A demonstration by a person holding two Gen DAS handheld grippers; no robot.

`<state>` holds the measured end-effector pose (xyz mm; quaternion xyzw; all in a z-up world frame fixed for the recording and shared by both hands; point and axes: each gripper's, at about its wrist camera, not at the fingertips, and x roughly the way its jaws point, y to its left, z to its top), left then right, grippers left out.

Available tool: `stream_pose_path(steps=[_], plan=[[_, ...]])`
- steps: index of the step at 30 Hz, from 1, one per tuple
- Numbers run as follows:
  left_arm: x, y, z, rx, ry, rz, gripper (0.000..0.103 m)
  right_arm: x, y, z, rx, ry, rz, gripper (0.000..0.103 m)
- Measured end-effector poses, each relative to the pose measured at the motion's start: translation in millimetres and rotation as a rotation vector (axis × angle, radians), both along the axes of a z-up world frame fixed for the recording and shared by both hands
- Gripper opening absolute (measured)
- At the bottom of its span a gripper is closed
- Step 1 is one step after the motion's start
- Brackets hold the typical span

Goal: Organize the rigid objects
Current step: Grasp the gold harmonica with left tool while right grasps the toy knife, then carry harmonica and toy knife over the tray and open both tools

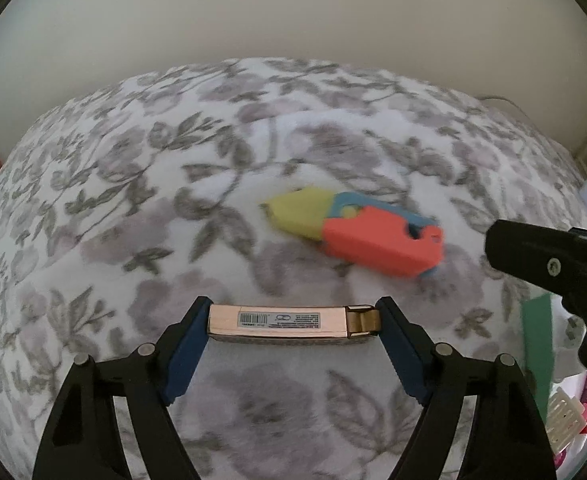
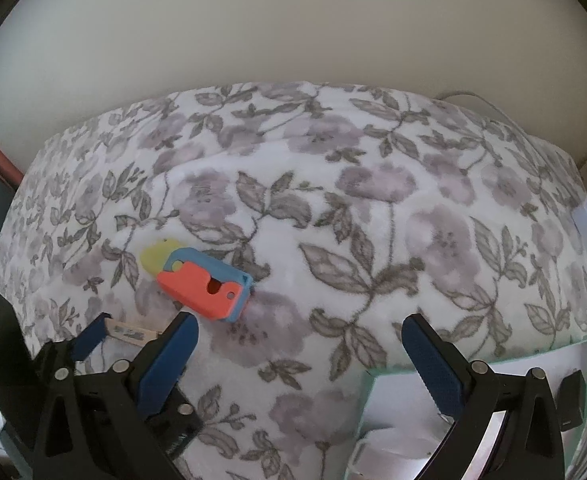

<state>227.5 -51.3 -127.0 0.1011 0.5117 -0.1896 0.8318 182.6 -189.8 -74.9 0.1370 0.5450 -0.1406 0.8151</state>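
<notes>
A slim rose-gold box point(image 1: 277, 322) with a barcode label lies on the floral blanket. My left gripper point(image 1: 293, 320) spans it lengthwise, with a blue pad against each short end. The same gripper point(image 2: 141, 332) and a sliver of the box point(image 2: 131, 332) show at the lower left of the right wrist view. Just beyond lies an orange, blue and yellow plastic toy point(image 1: 357, 232) point(image 2: 205, 284), touched by nothing. My right gripper point(image 2: 299, 328) hovers open over bare blanket to the right of the toy, with nothing between its fingers. Its black body point(image 1: 549, 264) enters the left wrist view from the right.
The floral blanket point(image 2: 333, 200) covers a soft, rounded surface that ends at a plain wall. A green-rimmed white tray point(image 2: 373, 376) point(image 1: 537, 344) sits at the near right, with small colourful items point(image 1: 581, 412) beside it. A white cable point(image 2: 469, 98) runs along the far right edge.
</notes>
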Motion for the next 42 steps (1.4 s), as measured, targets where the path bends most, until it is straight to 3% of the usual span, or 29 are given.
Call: stream_pose_path(steps=[9, 16, 24, 32, 42], plan=[[22, 51, -2, 0.034, 0.047, 0.157, 0.083, 28, 30, -19, 0.007, 0.037, 0.107, 0.103], [29, 76, -3, 0.023, 0.057, 0.216, 0.083, 49, 49, -34, -0.028, 0.064, 0.175, 0.103], [32, 84, -5, 0.010, 0.058, 0.225, 0.083, 70, 58, -45, -0.060, 0.065, 0.189, 0.101], [33, 85, -6, 0.016, 0.059, 0.233, 0.083, 78, 64, -53, -0.061, 0.064, 0.203, 0.079], [24, 83, -2, 0.059, 0.079, 0.251, 0.083, 53, 61, -53, -0.027, 0.072, 0.165, 0.078]])
